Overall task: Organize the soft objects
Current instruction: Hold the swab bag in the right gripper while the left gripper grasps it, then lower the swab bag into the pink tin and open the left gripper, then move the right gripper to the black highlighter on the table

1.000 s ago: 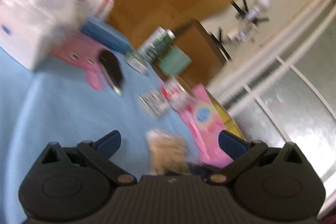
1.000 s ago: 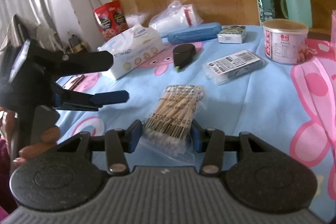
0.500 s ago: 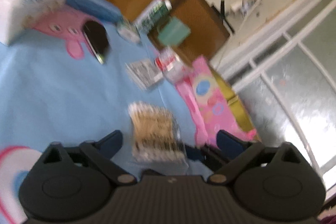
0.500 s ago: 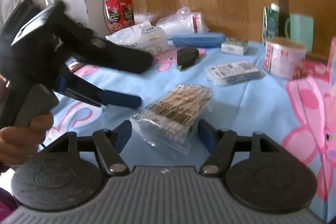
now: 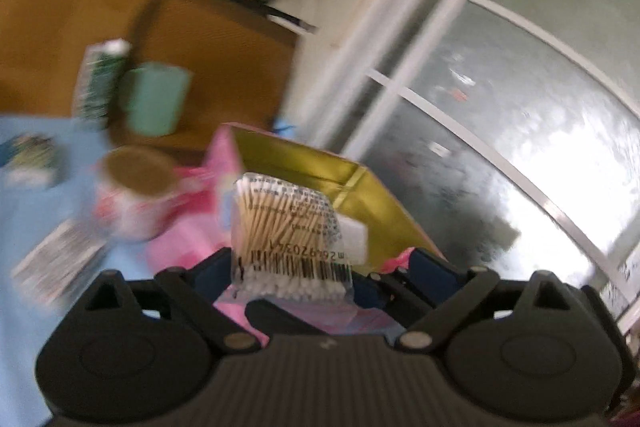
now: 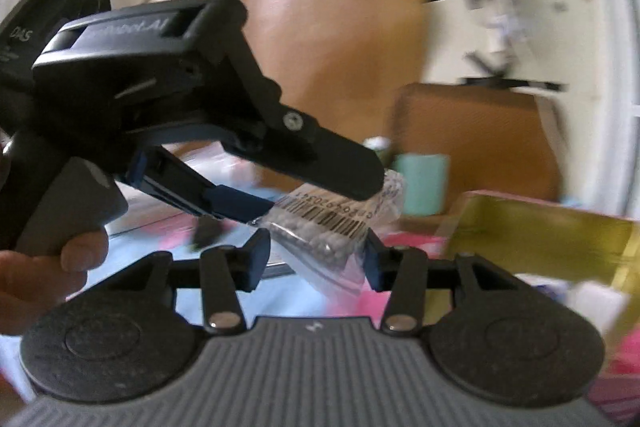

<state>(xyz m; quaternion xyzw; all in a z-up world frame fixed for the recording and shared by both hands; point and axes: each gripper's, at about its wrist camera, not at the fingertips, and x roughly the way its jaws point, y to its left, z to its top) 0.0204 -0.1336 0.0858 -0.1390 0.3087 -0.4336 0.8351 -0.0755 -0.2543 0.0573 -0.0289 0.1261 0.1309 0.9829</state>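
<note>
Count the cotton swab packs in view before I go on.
1. The cotton swab pack is up off the table, held in the right gripper, in front of the open gold-lined box. More could be hidden: much of the table is blurred or out of view.

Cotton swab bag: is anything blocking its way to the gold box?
Nothing that I can see. The cotton swab bag is held up in the right gripper. The gold-lined box stands just beyond it, open on top, with nothing showing between them.
</note>
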